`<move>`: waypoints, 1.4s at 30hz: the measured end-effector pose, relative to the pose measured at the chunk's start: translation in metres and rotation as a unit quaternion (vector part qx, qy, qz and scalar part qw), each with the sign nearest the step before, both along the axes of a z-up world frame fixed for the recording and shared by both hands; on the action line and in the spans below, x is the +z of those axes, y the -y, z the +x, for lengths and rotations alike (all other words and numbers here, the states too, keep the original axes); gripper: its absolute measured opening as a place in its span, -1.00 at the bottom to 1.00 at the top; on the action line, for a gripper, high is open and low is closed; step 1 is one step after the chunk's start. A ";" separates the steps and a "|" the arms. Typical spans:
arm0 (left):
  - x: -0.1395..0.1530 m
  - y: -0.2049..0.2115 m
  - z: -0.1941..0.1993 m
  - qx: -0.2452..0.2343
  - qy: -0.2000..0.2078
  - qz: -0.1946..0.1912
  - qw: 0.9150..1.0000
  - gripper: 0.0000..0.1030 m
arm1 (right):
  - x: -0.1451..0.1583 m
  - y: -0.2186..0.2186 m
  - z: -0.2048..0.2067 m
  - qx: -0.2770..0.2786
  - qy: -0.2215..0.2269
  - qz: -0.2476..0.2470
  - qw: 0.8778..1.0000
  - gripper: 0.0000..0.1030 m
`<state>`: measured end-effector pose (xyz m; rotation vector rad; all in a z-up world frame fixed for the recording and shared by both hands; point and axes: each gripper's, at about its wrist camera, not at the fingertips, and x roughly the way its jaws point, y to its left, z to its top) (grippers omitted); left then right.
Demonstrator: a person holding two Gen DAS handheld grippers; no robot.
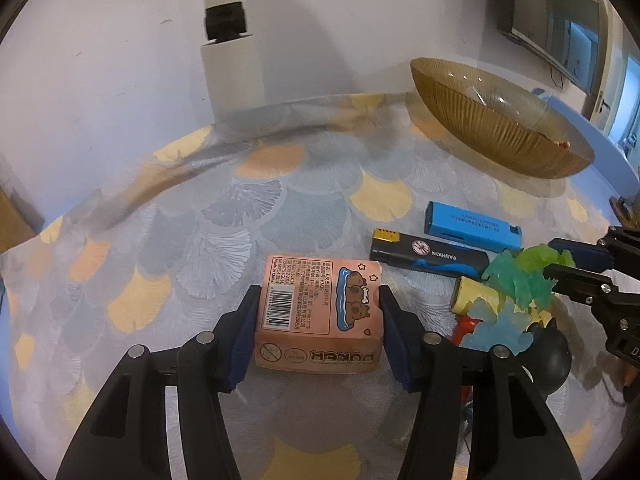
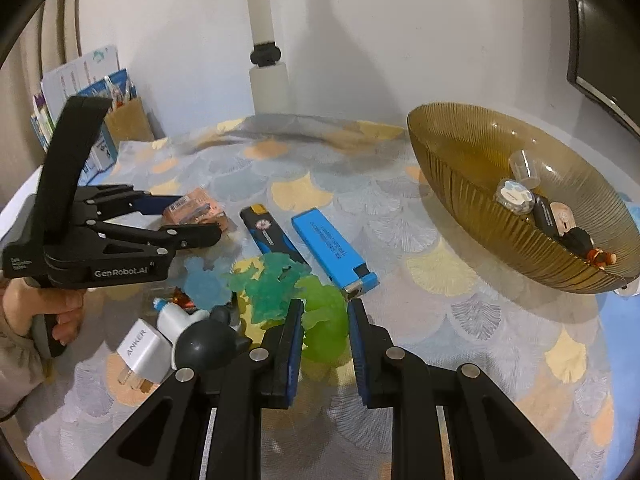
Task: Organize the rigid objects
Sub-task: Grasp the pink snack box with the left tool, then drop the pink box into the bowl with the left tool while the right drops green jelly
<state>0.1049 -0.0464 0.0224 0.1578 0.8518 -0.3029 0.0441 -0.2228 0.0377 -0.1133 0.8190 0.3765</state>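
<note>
Left gripper [image 1: 318,312] low centre of the left wrist view, blue pads tight against both sides of the pink card box [image 1: 320,312], part closed to box width, box gripped and sitting on the patterned tablecloth [image 1: 200,220]. In the right wrist view the same gripper comes in from the left edge, a hand [image 2: 60,312] on its handle, box at its tips

Right gripper [image 2: 326,320] bottom centre of the right wrist view, jaws narrow, closed on a translucent green figure [image 2: 326,320]; pad contact looks likely, whether it is off the cloth I cannot tell. More green and blue translucent pieces [image 2: 264,284] piled just left of it

Black lighter [image 2: 268,232] and blue lighter [image 2: 334,250] lie side by side mid frame, just above the pile. White charger [image 2: 140,350] and a dark round-headed toy [image 2: 206,344] lower left. Amber ribbed glass bowl [image 2: 460,168] upper right, small items inside at its right end. White pole [image 2: 268,52] top centre against the wall
</note>
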 end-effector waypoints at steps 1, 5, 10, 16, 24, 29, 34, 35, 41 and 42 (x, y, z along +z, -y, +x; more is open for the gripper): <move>0.000 -0.002 0.000 0.004 0.001 -0.004 1.000 0.03 | 0.002 0.000 -0.001 -0.001 0.004 0.001 1.000 -0.59; 0.005 -0.013 -0.003 0.015 0.008 -0.026 1.000 0.02 | 0.009 0.004 -0.010 -0.002 0.031 0.012 0.999 -0.59; 0.007 -0.014 -0.004 0.032 0.023 -0.021 0.999 0.03 | 0.013 0.006 -0.013 -0.008 0.046 0.018 0.999 -0.59; 0.014 -0.015 -0.011 0.040 0.053 -0.024 0.998 0.03 | 0.018 0.009 -0.021 -0.018 0.074 0.017 0.997 -0.59; 0.020 -0.019 -0.019 0.053 0.081 -0.030 0.995 0.03 | 0.029 0.015 -0.037 -0.024 0.122 0.028 0.992 -0.59; 0.030 -0.004 -0.020 0.056 0.095 -0.024 0.994 0.03 | 0.031 0.019 -0.037 -0.021 0.125 0.044 0.991 -0.59; 0.054 0.026 -0.007 0.028 0.112 -0.049 0.992 0.03 | 0.038 0.035 -0.021 -0.037 0.111 0.089 0.989 -0.59; 0.059 0.033 -0.003 0.021 0.115 -0.053 0.992 0.03 | 0.043 0.040 -0.018 -0.041 0.111 0.100 0.988 -0.59; 0.079 0.077 0.015 -0.006 0.115 -0.108 0.988 0.03 | 0.069 0.073 0.010 -0.068 0.105 0.151 0.981 -0.59; 0.079 0.085 0.018 -0.012 0.115 -0.109 0.987 0.03 | 0.071 0.077 0.015 -0.072 0.104 0.153 0.980 -0.59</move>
